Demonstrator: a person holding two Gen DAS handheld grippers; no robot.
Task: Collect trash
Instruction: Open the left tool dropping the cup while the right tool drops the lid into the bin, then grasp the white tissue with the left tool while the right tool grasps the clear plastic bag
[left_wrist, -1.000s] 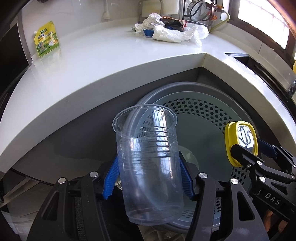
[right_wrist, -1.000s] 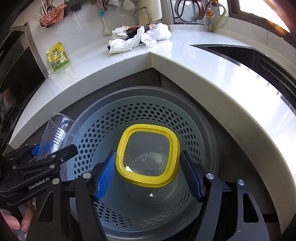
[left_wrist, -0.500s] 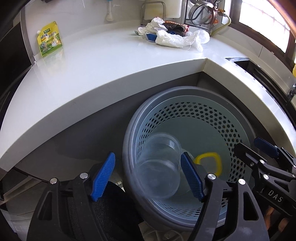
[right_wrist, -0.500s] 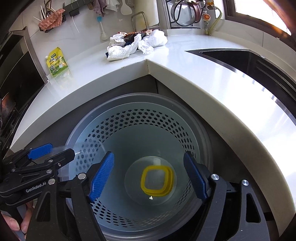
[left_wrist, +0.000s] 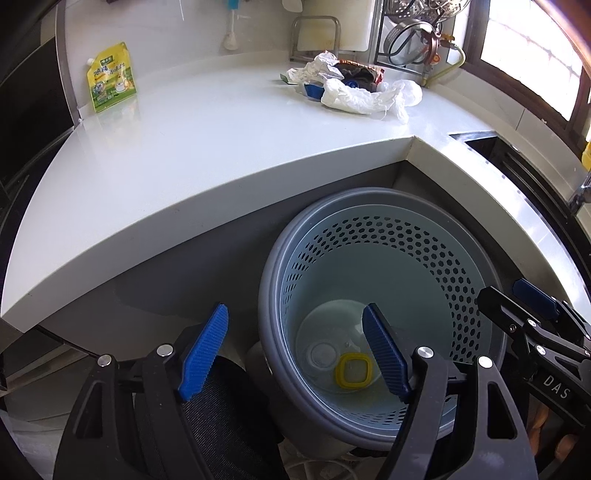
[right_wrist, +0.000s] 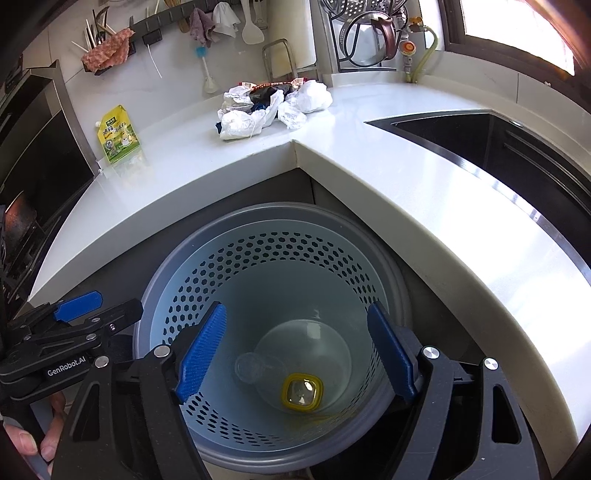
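A grey perforated trash bin (left_wrist: 476, 266) (right_wrist: 391, 266) stands on the floor below the counter corner. At its bottom lie a clear plastic cup (left_wrist: 320, 355) (right_wrist: 255, 367) and a yellow-rimmed lid (left_wrist: 352, 373) (right_wrist: 302, 392). My left gripper (left_wrist: 295, 354) is open and empty over the bin's left rim. My right gripper (right_wrist: 295, 354) is open and empty above the bin's mouth; it also shows in the left wrist view (left_wrist: 517, 306). A pile of crumpled white bags and wrappers (left_wrist: 351, 86) (right_wrist: 269, 107) lies on the white counter (left_wrist: 221, 147) (right_wrist: 406, 177).
A yellow-green pouch (left_wrist: 110, 77) (right_wrist: 118, 134) leans at the counter's back left. A dark sink (right_wrist: 498, 147) is set in the counter on the right. A dish rack with a kettle (right_wrist: 369, 37) stands at the back. A dark oven front (right_wrist: 37, 177) is at left.
Both grippers opened. The clear cup dropped from the left gripper and the yellow-rimmed lid from the right; both now lie at the bin's bottom. Both grippers have risen.
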